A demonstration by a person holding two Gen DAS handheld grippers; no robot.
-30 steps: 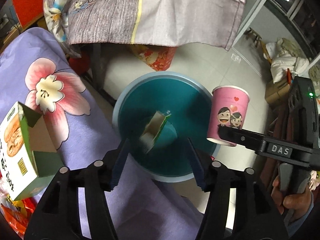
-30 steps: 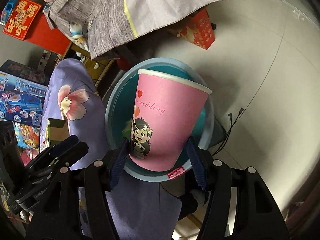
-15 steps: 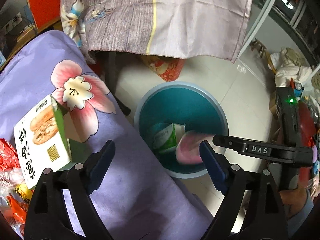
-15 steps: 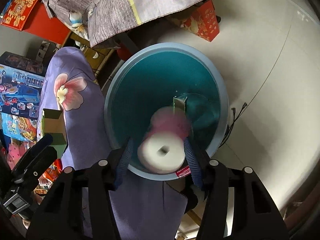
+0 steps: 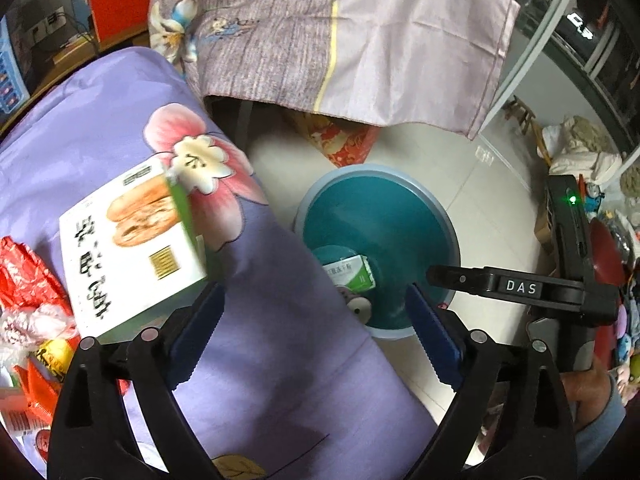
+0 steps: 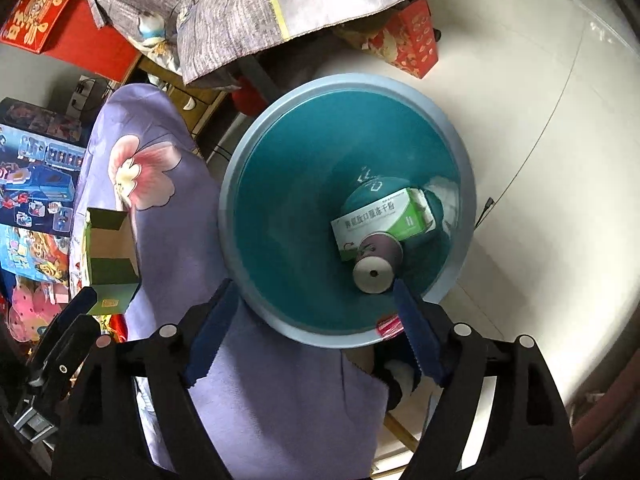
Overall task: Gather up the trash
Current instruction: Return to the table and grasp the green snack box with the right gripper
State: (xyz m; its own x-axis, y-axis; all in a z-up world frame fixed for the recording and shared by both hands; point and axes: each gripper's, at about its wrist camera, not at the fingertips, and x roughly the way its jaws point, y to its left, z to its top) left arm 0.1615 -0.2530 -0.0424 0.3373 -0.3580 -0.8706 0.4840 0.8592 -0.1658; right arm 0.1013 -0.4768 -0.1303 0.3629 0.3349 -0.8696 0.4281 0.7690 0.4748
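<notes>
My worktop (image 5: 280, 360) is draped in a lilac cloth printed with a pink flower (image 5: 200, 160), and it ends just beside a pale tiled floor (image 6: 540, 100). On that floor stands one round teal bin (image 6: 256, 200), its rim touching the cloth's hanging edge. A second, grey-mauve cloth (image 5: 360, 40) with a yellow stripe hangs over furniture behind it, with one red patterned box (image 6: 408, 40) under its edge.

Inside the bin I count two pieces of trash: one green-and-white carton (image 6: 384, 220) lying on its side, and one paper cup (image 6: 376, 264) lying against it, white base turned up toward me.

On the worktop I count one opened biscuit box (image 5: 132, 240), white and green, and beside it a heap of red wrappers (image 5: 28, 280) too crumpled to count.

My left tongs (image 5: 316, 336) are spreading wide over the cloth, nothing between them. My right tongs (image 6: 312, 328) are also widening above the bin's near rim and grip nothing.
</notes>
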